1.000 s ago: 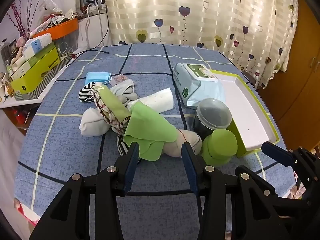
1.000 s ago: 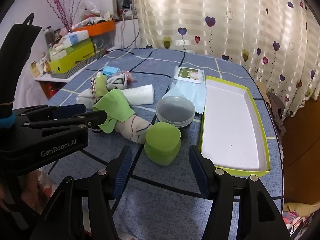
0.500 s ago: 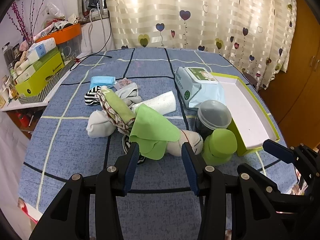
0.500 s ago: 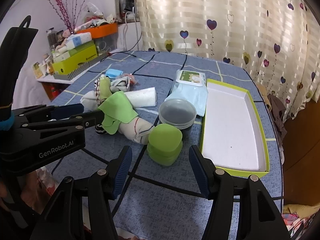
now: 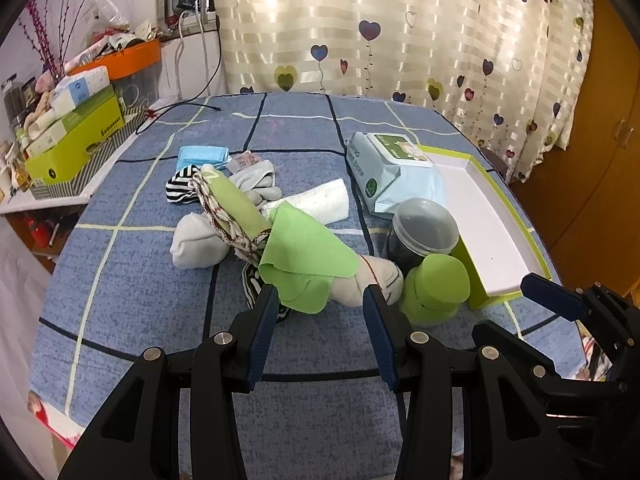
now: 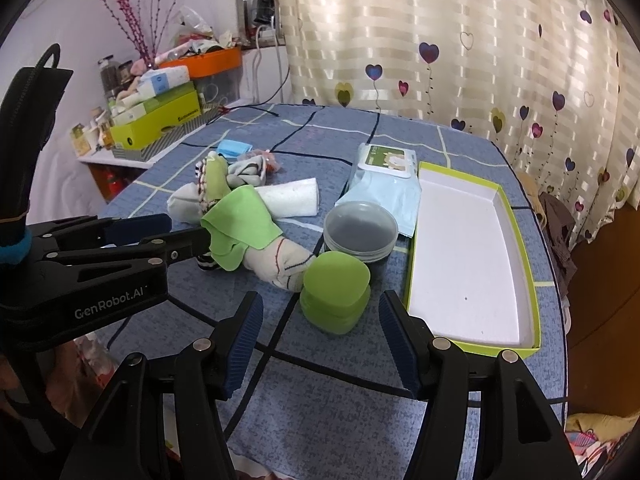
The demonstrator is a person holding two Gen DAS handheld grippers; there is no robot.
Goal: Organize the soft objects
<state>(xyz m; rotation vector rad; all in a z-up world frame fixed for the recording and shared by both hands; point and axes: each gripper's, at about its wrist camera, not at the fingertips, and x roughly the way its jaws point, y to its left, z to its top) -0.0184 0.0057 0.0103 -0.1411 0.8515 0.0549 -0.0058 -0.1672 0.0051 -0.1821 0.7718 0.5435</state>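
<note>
Left wrist view: blue checked tablecloth (image 5: 152,280) across the whole table, heart-print curtain (image 5: 400,32) behind. Right wrist view: lime-rimmed white tray (image 6: 468,248) along the right side, lying flat, nothing visible inside but its white floor. Leaning on the tray's far left edge, pale blue wet-wipes pack (image 6: 384,180). Left of that, heap of soft things mid-table: bright green cloth (image 5: 304,248) draped on top, cream sock with red and dark stitching (image 5: 376,280) poking out beneath toward the containers, white rolled towel (image 5: 316,204) behind, green sock with patterned trim (image 5: 232,204) crossing a white sock (image 5: 192,240), grey sock (image 5: 256,180) and striped black-and-white sock (image 5: 180,188) further back, blue face mask (image 5: 204,156) at the far end. Between heap and tray, round dark container with clear lid (image 6: 360,232), and just in front of it, touching, squat green jar (image 6: 336,292).

Left gripper (image 5: 320,304) hovering low at the near edge of the green cloth, jaws spread wide, holding nothing. Right gripper (image 6: 320,320) just short of the green jar, jaws likewise spread wide, nothing between them.
</note>
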